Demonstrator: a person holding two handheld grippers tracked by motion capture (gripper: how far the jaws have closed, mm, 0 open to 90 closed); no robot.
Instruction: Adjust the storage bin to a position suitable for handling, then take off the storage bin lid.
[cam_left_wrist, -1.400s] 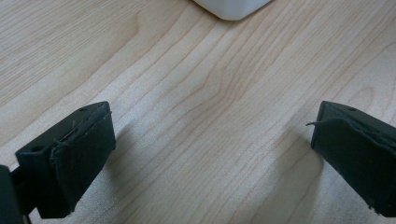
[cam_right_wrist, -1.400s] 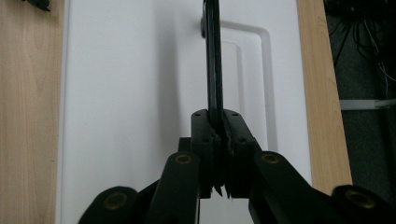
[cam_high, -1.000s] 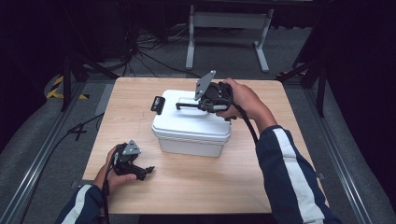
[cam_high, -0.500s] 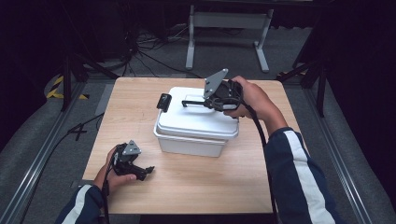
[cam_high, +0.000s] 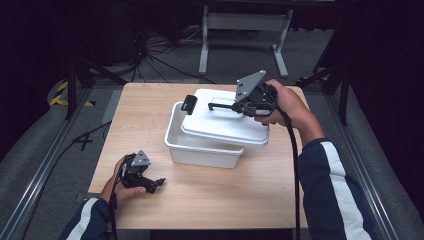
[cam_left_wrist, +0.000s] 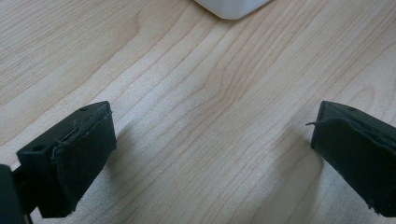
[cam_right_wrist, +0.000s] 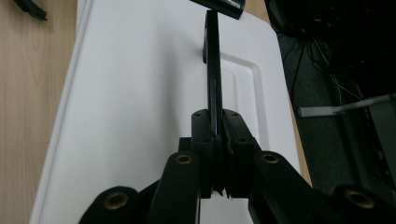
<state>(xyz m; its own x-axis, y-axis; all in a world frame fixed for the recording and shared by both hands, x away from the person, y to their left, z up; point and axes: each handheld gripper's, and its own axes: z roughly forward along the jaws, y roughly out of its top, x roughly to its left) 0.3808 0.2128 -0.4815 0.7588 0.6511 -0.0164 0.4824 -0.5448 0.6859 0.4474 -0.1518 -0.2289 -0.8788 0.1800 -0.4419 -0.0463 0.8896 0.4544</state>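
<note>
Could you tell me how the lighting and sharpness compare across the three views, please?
High view: the pale wooden table is evenly lit, the surroundings dark, the picture rather soft. Left gripper view: wood grain sharp, soft shadows beside the open black jaws. Right gripper view: the white plastic lid is bright and nearly featureless; the near linkage looks slightly soft.

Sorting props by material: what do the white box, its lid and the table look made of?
Box and lid: likely plastic, smooth, matte white, with moulded rims and rounded corners. Table: pale wood or wood-look laminate, with visible grain in the left gripper view.
</note>
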